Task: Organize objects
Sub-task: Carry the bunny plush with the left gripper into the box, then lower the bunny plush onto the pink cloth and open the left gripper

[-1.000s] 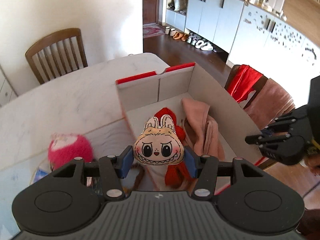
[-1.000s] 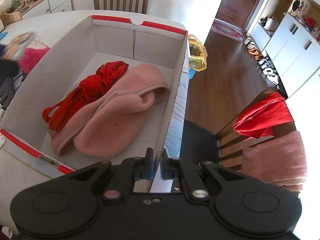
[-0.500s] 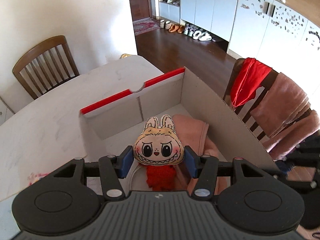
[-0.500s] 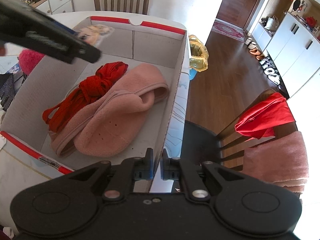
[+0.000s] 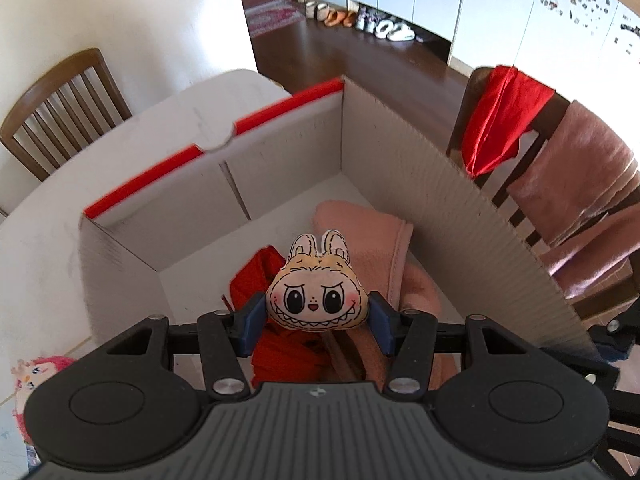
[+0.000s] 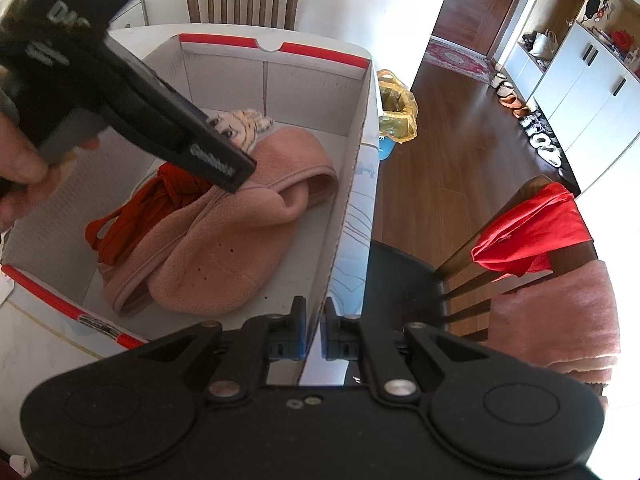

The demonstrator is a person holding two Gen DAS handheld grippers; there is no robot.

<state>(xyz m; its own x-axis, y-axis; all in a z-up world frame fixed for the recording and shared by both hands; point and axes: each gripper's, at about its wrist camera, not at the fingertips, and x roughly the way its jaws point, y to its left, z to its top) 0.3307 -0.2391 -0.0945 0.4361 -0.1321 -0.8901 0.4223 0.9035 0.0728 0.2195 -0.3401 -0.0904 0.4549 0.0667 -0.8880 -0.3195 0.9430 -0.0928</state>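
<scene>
One box [image 5: 460, 216] fills the centre of both views, its far wall edged with two red strips split by a notch. Inside lie two cloth items: one pink garment [image 6: 224, 248] and one red bundle [image 6: 132, 216], the bundle partly hidden under the pink folds.

The left gripper [image 5: 316, 320] clamps one plush [image 5: 316, 296], a yellowish rabbit-eared face with a toothy grin, held above the box interior at lower centre of the left view. In the right view only the top of the plush [image 6: 244, 124] peeks past the black gripper body crossing the upper left; white lettering on that body is blurred and cannot be read. A hand [image 6: 20, 164] grips it at the left edge, cut off by the frame.

The right gripper [image 6: 314, 332] is clenched with nothing between its pads, sitting over the box's near right wall.

One pink toy [image 5: 32, 376] lies at lower left, mostly cut off. Two chairs show: one [image 5: 60, 108] at upper left, one [image 5: 552, 184] at right draped with red and pink cloth.
</scene>
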